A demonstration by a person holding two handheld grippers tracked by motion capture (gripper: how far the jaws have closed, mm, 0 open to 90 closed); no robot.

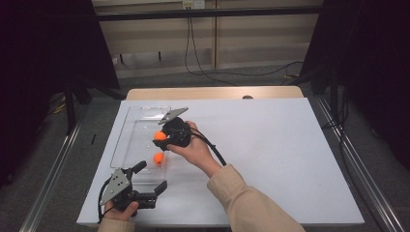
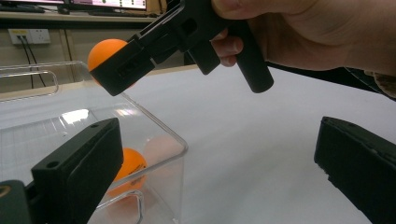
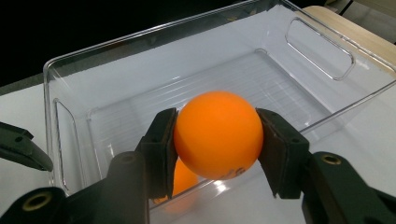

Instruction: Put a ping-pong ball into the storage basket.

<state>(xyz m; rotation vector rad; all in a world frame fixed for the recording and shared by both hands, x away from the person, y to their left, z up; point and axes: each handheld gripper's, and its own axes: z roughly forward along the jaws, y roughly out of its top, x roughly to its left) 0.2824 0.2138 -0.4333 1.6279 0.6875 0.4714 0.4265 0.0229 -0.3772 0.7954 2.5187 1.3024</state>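
Your right claw [image 3: 217, 154] is clamped on one orange ball [image 3: 218, 134] above the clear bin [image 3: 70, 70], half hiding the second ball [image 2: 127, 169] inside it; your left claw [image 1: 151, 180] stands apart beside the bin.

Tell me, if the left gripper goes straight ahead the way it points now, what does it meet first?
Probably the near corner of the clear bin; depth is unclear. The left gripper is open and empty.

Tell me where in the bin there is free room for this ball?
The far half of the bin, toward its far handle, is bare. The near corner is crowded: one ball lies there, and the right claw holds another ball.
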